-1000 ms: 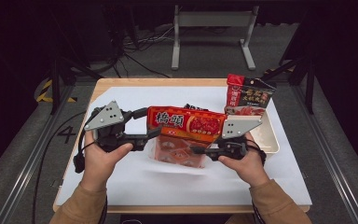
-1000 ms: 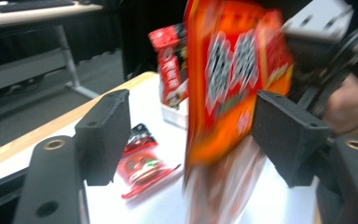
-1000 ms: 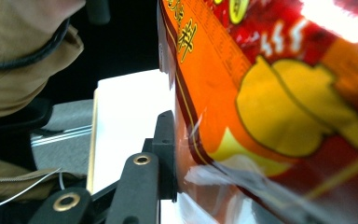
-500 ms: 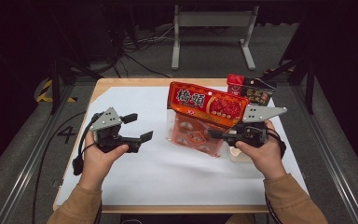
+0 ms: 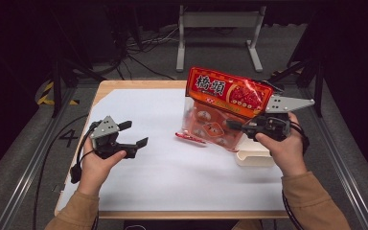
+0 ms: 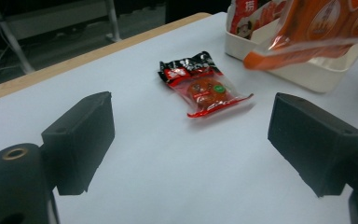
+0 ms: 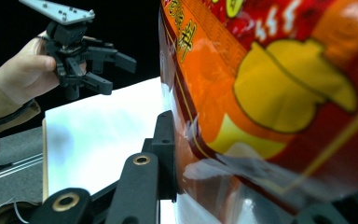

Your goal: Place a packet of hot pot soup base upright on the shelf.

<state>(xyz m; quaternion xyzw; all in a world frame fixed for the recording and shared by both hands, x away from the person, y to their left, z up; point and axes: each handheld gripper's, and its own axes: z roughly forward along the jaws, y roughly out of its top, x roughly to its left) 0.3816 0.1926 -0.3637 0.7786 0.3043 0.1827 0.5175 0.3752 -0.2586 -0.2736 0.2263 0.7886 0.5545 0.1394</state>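
The big red snack bag hangs tilted above the white tray at the table's three o'clock, clamped in the right gripper. One small packet lies on the white sheet (apparently tipped out). The left gripper, jaws just spread wide and empty, faces it at its twelve o'clock; picking it up looks next.

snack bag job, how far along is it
Done: one small red packet already lies loose on the white table cover.

In hand: the right gripper is clamped on the big snack bag, holding it tilted above the white tray. The left gripper has just been opening, with nothing between its jaws.

Left: more packets show inside the bag, so emptying looks unfinished.
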